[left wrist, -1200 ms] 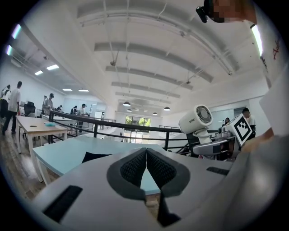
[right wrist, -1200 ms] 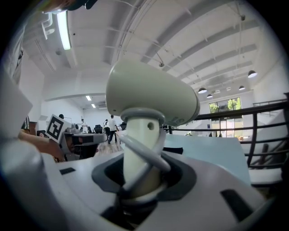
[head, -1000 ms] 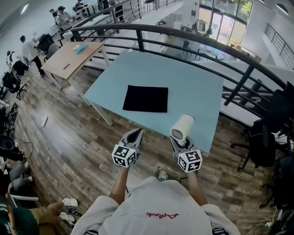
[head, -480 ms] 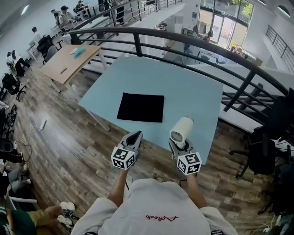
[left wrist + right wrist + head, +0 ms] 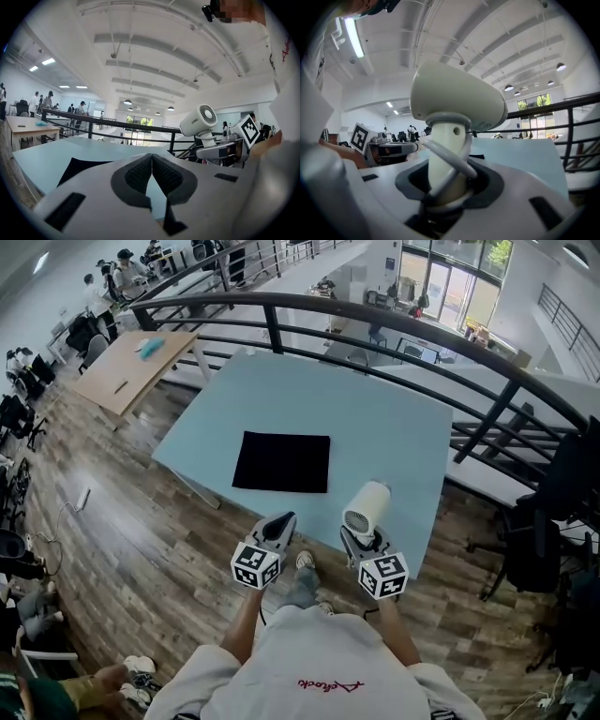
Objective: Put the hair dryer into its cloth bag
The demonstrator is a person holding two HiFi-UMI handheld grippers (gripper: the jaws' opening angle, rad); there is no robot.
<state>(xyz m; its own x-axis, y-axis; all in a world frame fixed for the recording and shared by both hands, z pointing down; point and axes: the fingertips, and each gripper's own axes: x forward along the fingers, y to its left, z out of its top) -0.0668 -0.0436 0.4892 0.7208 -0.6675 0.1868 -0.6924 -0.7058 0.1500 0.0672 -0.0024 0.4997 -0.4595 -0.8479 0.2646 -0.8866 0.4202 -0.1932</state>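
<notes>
My right gripper (image 5: 360,538) is clamped about half-wide on the handle of the hair dryer (image 5: 367,508). In the right gripper view, the pale handle stands upright between the two dark pads. A loop of grey cord (image 5: 451,164) crosses in front of the handle, and the rounded barrel (image 5: 457,99) sits on top. In the head view the barrel's grilled end faces me and its nose points toward 12 o'clock.

My left gripper (image 5: 279,523) holds nothing. In the left gripper view its ribbed pads (image 5: 140,172) are pressed together with no gap. It is level with the right gripper and at its 9 o'clock, the two a little apart. From the left gripper view the hair dryer (image 5: 199,120) shows at about 2 o'clock, held up in the air in the right gripper (image 5: 219,151).

The cloth bag (image 5: 282,462) is a flat black rectangle on the light blue worktop (image 5: 384,413). It lies at about 12 o'clock from my left gripper and 11 o'clock from the hair dryer, and nothing touches it. Both grippers hang over the near edge of the worktop, above the wooden floor (image 5: 141,549).

A dark railing (image 5: 375,311) curves round the far side of the worktop. A wooden table (image 5: 131,367) stands off at 10 o'clock.
</notes>
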